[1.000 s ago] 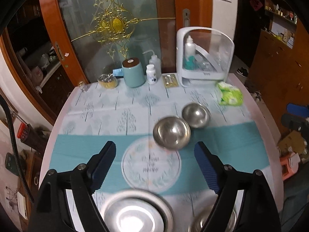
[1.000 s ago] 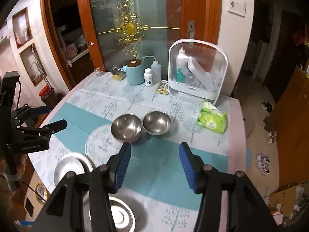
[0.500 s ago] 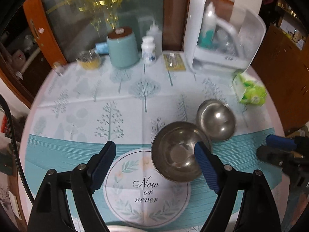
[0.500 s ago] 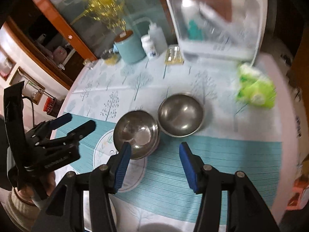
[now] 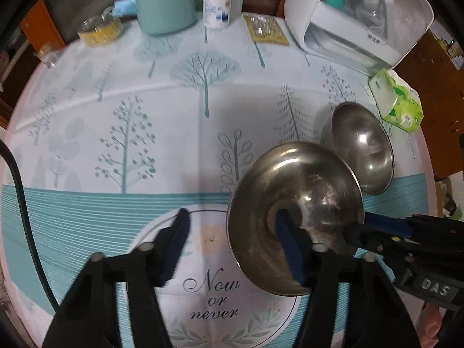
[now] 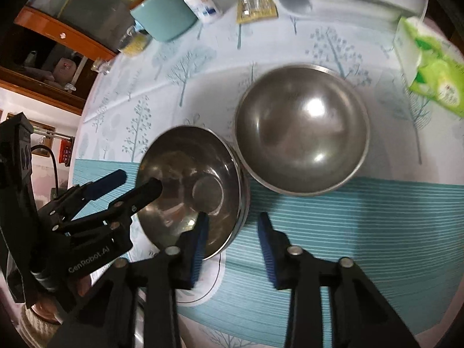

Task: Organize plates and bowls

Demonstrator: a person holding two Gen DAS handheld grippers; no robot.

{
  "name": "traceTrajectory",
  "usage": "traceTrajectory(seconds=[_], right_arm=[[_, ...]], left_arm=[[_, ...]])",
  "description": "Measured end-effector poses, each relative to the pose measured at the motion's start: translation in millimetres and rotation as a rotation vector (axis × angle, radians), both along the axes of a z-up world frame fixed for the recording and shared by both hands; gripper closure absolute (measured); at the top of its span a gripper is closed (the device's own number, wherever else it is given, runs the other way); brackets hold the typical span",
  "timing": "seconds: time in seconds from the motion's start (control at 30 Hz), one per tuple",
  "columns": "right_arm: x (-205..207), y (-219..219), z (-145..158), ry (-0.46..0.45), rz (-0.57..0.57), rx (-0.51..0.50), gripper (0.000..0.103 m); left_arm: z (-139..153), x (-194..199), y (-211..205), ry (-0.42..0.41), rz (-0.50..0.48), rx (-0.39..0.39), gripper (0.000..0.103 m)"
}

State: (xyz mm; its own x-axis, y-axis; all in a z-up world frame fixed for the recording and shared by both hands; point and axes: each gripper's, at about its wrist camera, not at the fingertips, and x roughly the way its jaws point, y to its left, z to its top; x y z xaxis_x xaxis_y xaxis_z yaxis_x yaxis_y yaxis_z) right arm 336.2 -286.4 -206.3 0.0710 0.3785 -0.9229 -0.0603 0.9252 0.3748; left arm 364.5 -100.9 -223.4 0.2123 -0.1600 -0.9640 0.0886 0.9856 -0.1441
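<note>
Jaws of both the left gripper (image 5: 232,237) and right gripper (image 6: 233,239) are closing, each straddling opposite rims of the nearer steel bowl (image 6: 191,185), pads not yet pressing.

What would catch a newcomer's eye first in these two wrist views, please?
Two shiny steel bowls side by side mid-table: the nearer bowl has the left gripper and right gripper each closing astride its rim. The farther bowl sits untouched beside it, a green tissue pack just beyond.

Teal canister (image 5: 165,1), pill bottle (image 5: 217,3), tissue pack (image 5: 398,103)
</note>
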Motion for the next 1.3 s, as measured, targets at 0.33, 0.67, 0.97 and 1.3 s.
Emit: traceTrajectory(seconds=[0.33,0.67,0.97,1.3], right_arm=[[-2,-6,-3,0.008,-0.014,0.004,0.090],[-21,-14,30,-0.041,0.000,0.013,0.090],[-64,-32,72,-0.084,0.020,-0.002,0.091],[-125,-59,109,-0.133,0.045,-0.026,0.091]], left_arm=[[-12,-6,0,0.056,-0.026,-0.036,0.096],[34,-30,-4,0.022,-0.029,-0.071,0.096],[85,-79,-30,-0.034,-0.086,-0.059,0.096],[124,-142,-63,-0.071,-0.142,-0.052,0.094]])
